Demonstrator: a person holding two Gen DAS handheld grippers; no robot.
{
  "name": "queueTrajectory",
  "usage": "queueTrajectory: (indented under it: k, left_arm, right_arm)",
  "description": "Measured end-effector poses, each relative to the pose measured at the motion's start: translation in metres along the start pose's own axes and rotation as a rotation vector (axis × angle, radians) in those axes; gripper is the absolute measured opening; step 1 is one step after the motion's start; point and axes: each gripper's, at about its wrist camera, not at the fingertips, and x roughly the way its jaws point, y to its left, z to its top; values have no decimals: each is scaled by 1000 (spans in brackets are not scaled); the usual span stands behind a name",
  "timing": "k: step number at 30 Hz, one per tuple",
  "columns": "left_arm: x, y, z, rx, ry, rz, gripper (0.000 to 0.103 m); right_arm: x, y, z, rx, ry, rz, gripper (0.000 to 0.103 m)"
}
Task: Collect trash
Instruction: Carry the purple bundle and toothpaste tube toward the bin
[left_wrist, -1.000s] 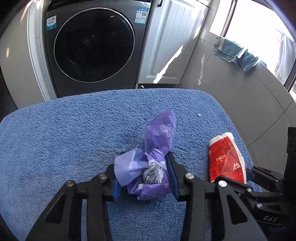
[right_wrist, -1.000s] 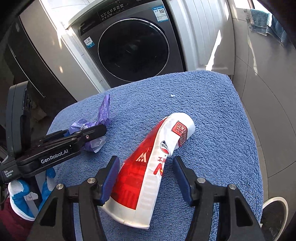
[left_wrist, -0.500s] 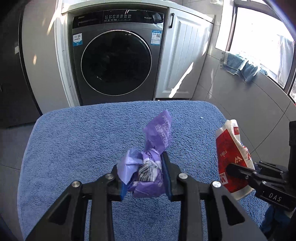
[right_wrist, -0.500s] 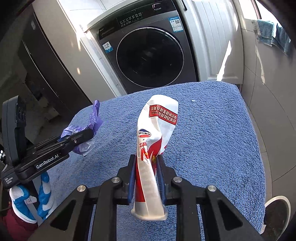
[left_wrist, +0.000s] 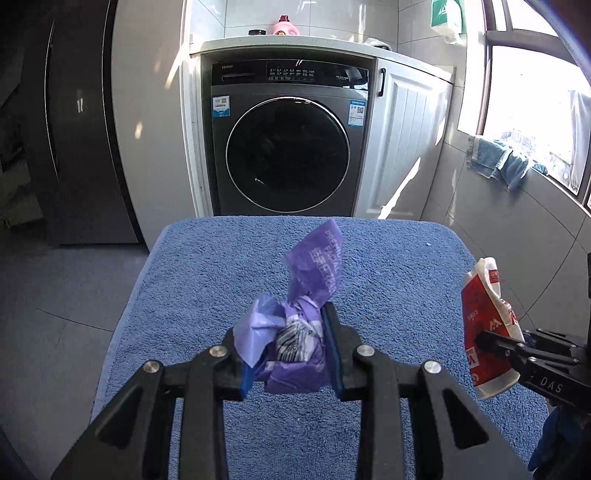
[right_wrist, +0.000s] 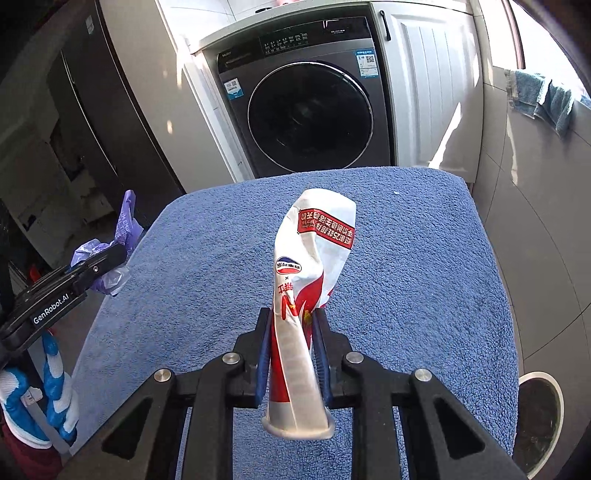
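A crumpled purple plastic wrapper (left_wrist: 295, 332) is pinched between the blue pads of my left gripper (left_wrist: 291, 354), lifted above the blue towel-covered surface (left_wrist: 388, 258). My right gripper (right_wrist: 291, 350) is shut on a squashed red and white paper cup (right_wrist: 310, 266), which stands up from the jaws, its rim toward the camera. In the left wrist view the cup (left_wrist: 484, 325) and right gripper (left_wrist: 517, 350) hang at the right edge. In the right wrist view the purple wrapper (right_wrist: 110, 251) and left gripper (right_wrist: 74, 284) are at the left, off the surface's edge.
A dark front-loading washing machine (left_wrist: 288, 147) stands behind the blue surface, beside a white cabinet door (left_wrist: 402, 147). A blue towel (left_wrist: 498, 158) hangs by the window at right. A round bin (right_wrist: 539, 417) sits on the floor at lower right. A gloved hand (right_wrist: 48, 398) holds the left gripper.
Both grippers closed on their items and rose from the blue surface. The cup went from lying flat between open jaws to squeezed upright. The view pulled back, showing more of the washing machine.
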Motion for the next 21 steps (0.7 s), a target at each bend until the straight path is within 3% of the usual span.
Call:
queueTrajectory:
  k: [10,21]
  left_arm:
    - [-31,17,-16,-24,-36,43,29]
    - [-41,3,-26,4,-34,60,29]
  right_arm:
    - [-8,26,-23,-43,4,10,20]
    - [-26,9,-38,-1,-17,19,20]
